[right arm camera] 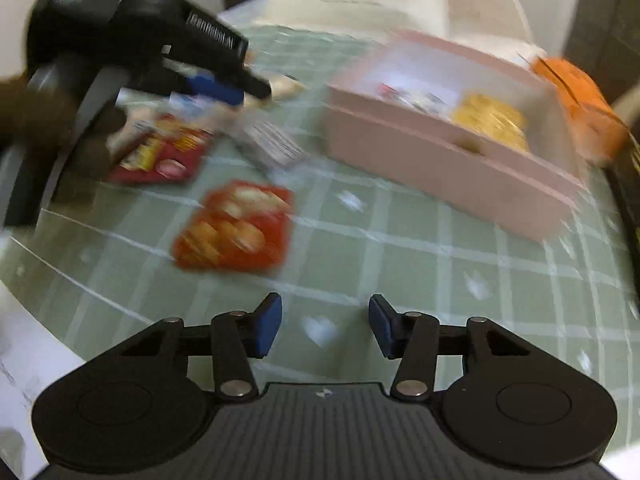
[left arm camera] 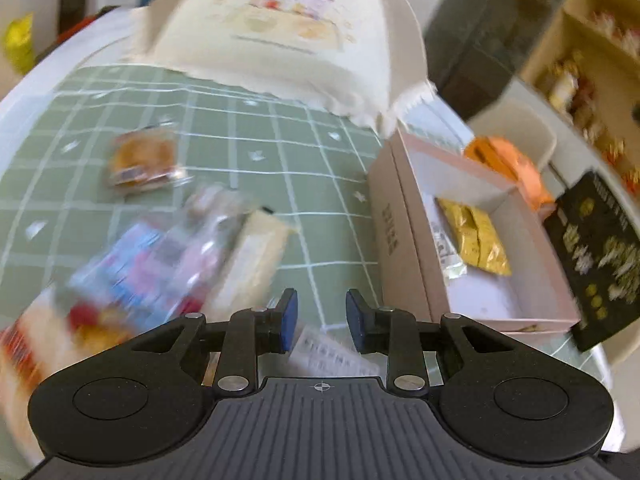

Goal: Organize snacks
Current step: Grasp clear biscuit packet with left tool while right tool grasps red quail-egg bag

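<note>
My left gripper (left arm camera: 321, 320) is open and empty above the green checked tablecloth (left arm camera: 248, 128), left of the pink box (left arm camera: 404, 240) that holds a yellow snack pack (left arm camera: 478, 240). Blurred snack packs (left arm camera: 160, 264) lie to its left, a bun pack (left arm camera: 142, 162) farther off, and a white packet (left arm camera: 332, 352) under the fingers. My right gripper (right arm camera: 325, 326) is open and empty over the cloth (right arm camera: 400, 272). A red snack pack (right arm camera: 236, 232) lies ahead-left of it, another red pack (right arm camera: 164, 152) beyond. The left gripper also shows in the right wrist view (right arm camera: 224, 88). The pink box (right arm camera: 440, 160) sits ahead-right.
A cream bag (left arm camera: 280, 28) stands at the table's far side. An orange pack (left arm camera: 508, 164) and a black box (left arm camera: 596, 256) sit right of the pink box. A shelf with snacks (left arm camera: 592, 60) is at far right. A yellow pack (left arm camera: 18, 42) is at far left.
</note>
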Demonstrator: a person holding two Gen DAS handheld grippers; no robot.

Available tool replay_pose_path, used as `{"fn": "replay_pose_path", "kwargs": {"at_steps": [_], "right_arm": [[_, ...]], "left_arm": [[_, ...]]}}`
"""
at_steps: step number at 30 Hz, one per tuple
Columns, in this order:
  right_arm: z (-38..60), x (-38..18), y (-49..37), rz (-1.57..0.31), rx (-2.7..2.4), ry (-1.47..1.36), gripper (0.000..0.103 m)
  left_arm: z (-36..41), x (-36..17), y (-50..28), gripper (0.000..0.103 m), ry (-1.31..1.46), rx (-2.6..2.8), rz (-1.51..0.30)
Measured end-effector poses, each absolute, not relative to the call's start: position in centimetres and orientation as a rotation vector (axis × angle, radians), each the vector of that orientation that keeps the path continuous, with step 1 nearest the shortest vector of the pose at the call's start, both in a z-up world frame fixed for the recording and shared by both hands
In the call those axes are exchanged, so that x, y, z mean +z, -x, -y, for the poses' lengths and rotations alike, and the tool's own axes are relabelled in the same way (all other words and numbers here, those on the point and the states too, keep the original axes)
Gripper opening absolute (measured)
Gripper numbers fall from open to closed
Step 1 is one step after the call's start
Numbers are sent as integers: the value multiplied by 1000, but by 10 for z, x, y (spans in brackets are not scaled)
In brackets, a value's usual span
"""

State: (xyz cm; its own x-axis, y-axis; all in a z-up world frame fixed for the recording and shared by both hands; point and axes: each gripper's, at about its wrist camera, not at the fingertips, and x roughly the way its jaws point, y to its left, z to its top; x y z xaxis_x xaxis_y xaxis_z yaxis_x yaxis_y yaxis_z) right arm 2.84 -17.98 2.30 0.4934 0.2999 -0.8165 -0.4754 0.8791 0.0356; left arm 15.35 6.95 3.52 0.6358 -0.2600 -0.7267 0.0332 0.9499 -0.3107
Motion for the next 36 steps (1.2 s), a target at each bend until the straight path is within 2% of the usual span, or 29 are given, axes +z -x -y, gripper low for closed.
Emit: {"fn": "replay_pose_path", "kwargs": {"at_steps": [2,4,6,9,16,20,23,25,27,34,36], "right_arm": [[197,24,-24,-952,449,173,48],[207,26,-20,-961,443,144,53],[211,29,-18,-953,443,124,68],[208,35,-14,-914,468,108,77],[163,37,-20,-881,598,131,81],[132,30,-28,-870,648,202,84],[117,18,-36,-866,669,305,84],[121,16,-37,-880,675,312,75],[135,18,-36,-886,681,289,74],[205,15,-30,-880,526,311,75],[220,16,-29,-891,514,304,81]], "left_arm": [[-62,28,-163,29,215,-196,-894],[-57,22,-165,25,172,-224,-916],[-57,18,-158,24,165,-266,-955],[-59,17,-132,24,169,-315,-981],[-92,11,-69,24,408,-290,-1026],[-109,14,-44,24,430,-214,-988],[-111,19,-39,24,375,-195,-959],[-103,25,-40,24,324,-215,-937],[-87,31,-44,25,251,-243,-919],[-24,29,-63,28,-48,-285,-927],[-10,29,-64,32,-117,-296,-915]]}}
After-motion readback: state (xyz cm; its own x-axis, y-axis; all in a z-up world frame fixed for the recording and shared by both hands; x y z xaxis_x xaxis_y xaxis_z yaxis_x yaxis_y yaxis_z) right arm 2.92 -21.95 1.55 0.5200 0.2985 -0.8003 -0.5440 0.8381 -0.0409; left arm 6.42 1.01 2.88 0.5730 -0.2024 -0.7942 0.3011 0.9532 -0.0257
